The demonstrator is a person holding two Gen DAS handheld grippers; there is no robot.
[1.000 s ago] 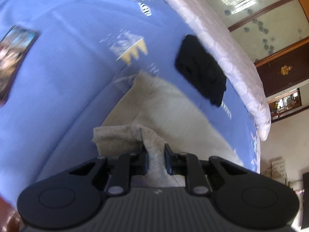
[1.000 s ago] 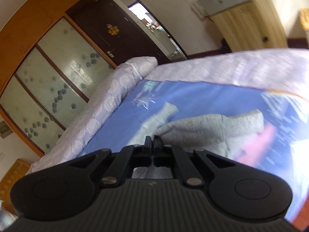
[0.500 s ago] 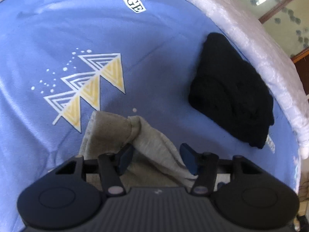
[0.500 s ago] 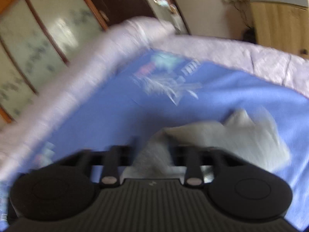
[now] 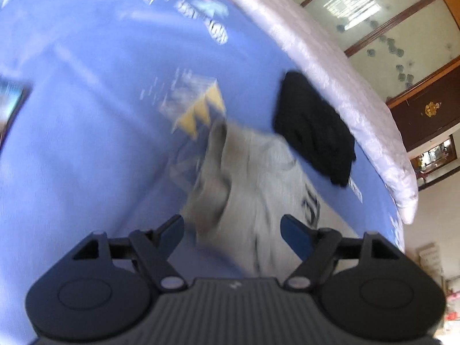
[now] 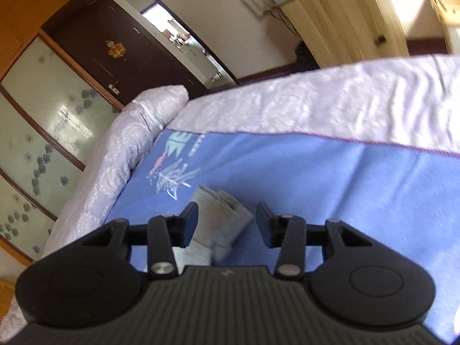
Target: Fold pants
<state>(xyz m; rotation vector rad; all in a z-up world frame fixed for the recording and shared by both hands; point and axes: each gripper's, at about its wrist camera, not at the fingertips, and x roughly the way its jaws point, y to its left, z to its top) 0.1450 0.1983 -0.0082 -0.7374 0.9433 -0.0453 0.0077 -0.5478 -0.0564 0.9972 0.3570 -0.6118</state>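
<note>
Judging from the bunched grey cotton pants (image 5: 258,178) on the blue printed bedspread (image 5: 86,115), one fold looks laid, tidying remains; left tongs (image 5: 232,227) have just been opening and stand wide, empty, right tongs (image 6: 227,224) half-open, loose about a cuff at 12 o'clock

Motion blur smears the left wrist view: the printed pattern (image 5: 198,112) on the blue sheet (image 5: 86,115) ahead of the left claw (image 5: 232,227) cannot be read. The grey pants (image 5: 253,172) between its spread fingers are streaked, their lettering illegible. A dark object (image 5: 11,100) far left is cut off by the edge. The right claw's (image 6: 227,215) body hides the pants' near part (image 6: 221,224).
</note>
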